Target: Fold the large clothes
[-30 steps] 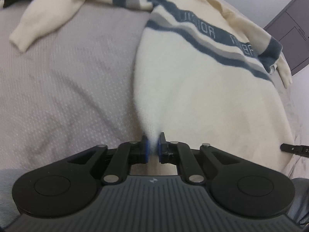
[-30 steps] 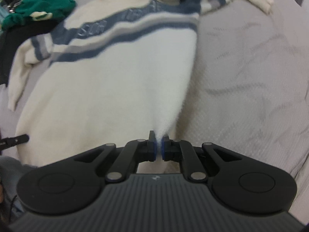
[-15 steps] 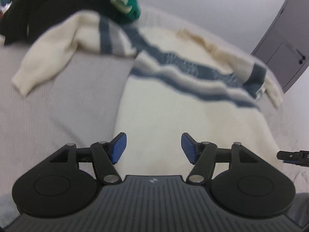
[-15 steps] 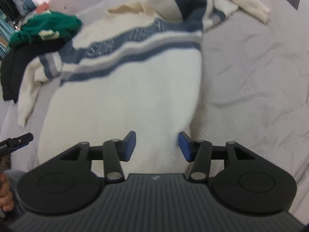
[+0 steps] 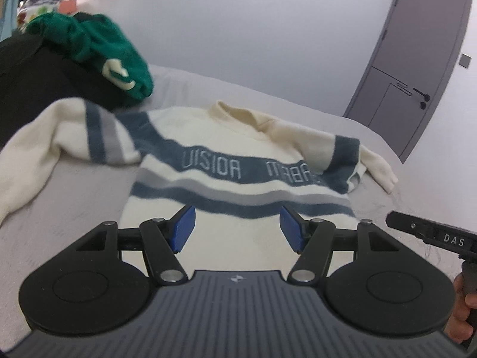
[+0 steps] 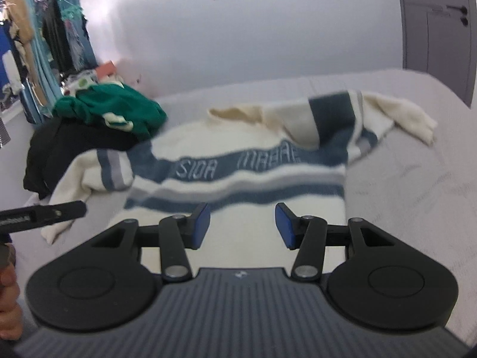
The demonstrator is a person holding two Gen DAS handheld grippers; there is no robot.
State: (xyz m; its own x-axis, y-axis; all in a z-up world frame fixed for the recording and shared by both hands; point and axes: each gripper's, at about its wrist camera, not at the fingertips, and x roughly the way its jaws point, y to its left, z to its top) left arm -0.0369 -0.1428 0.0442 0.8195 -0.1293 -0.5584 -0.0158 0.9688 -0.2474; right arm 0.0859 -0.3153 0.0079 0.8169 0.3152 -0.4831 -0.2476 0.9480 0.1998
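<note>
A cream sweater with blue and grey stripes and lettering lies spread face up on the grey bed. Its left sleeve stretches out to the left; its right sleeve lies bunched at the far right. My left gripper hovers open above the sweater's lower body with nothing between its blue pads. My right gripper is open too, above the same lower part, and holds nothing. Each view catches the other gripper's finger at its edge: one on the right, one on the left.
A green garment lies on a black one at the bed's far left. A grey door stands at the right in a pale wall. Hanging clothes fill the far left. A hand shows at the edge.
Both grippers let go of the sweater's hem, opened, then rose and tilted up. The sweater now lies flat, and the wall and door have come into view.
</note>
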